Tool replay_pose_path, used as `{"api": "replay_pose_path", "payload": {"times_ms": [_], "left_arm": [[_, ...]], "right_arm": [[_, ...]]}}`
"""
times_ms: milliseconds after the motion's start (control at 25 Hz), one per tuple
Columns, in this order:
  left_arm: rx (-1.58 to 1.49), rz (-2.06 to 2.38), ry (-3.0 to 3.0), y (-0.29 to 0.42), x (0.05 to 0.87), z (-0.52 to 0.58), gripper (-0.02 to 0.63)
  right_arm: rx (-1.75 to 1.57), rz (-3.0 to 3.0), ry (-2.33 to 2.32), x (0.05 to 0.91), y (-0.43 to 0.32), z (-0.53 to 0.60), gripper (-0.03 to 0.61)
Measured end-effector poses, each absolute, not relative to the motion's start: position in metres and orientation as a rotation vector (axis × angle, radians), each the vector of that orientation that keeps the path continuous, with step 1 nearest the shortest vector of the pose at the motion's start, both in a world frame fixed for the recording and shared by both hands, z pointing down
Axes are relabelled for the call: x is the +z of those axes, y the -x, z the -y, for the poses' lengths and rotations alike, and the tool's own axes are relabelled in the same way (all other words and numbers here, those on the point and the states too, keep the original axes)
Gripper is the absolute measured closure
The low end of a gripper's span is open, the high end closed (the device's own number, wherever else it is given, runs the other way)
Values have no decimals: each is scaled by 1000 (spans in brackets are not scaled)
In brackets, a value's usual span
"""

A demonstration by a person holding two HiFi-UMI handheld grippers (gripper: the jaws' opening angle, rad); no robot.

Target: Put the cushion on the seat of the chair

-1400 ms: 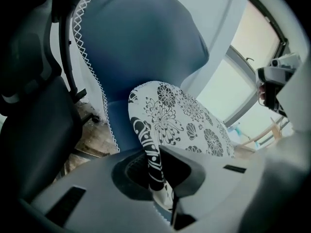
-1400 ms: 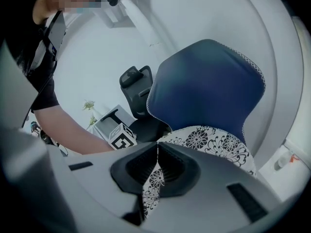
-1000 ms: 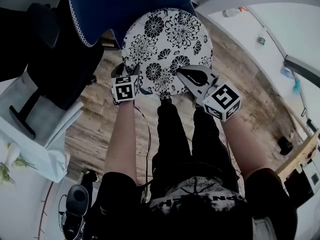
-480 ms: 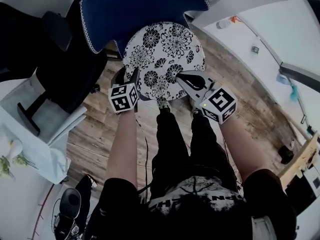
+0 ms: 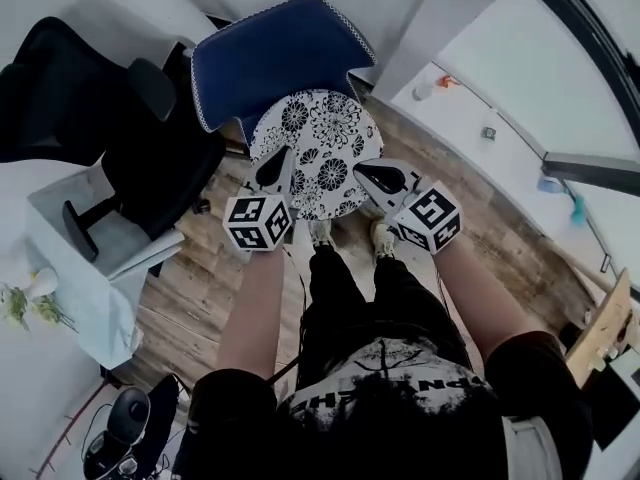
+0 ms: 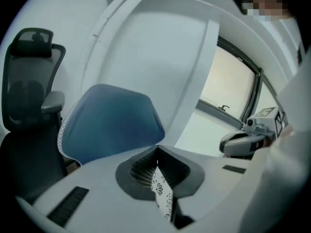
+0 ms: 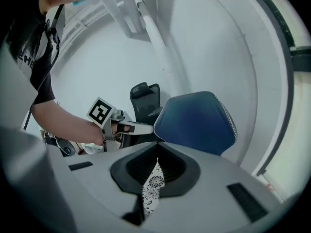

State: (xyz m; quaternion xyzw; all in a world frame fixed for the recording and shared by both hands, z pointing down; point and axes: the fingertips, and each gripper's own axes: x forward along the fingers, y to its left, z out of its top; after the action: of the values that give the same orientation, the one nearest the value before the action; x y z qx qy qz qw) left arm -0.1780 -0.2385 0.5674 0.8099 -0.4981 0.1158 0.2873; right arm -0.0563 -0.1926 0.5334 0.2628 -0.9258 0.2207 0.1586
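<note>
left gripper (image 5: 273, 170): was gaping, now pinching cushion (image 5: 318, 148) rim | right gripper (image 5: 366, 174): clamped on opposite rim | two-sided hold, ready for blue chair (image 5: 270, 58), upper centre

Office indicated by black swivel chair (image 5: 60, 88) beside blue chair (image 5: 275, 58), white worktop (image 5: 90, 298) nearby, plank floor (image 5: 195, 283) beneath.

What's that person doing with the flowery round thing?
A person holds a round black-and-white flowered cushion by its edge, with the left gripper and the right gripper both clamped shut on it. It is in front of the blue shell chair where it belongs. Whether it is set down yet can't be seen.
</note>
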Motion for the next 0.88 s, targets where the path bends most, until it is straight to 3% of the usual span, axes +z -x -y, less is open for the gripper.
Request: {"api": "replay_pose_path", "payload": {"times_ms": [320,880], "left_arm": [[369,1321,-2394,108,473,214,598],[278,1373,-2456,66,388,176,598]], "right_arm": [[512,2710,-762,460,17,185,560],[327,2810,-750,373,-17,171,560]]}}
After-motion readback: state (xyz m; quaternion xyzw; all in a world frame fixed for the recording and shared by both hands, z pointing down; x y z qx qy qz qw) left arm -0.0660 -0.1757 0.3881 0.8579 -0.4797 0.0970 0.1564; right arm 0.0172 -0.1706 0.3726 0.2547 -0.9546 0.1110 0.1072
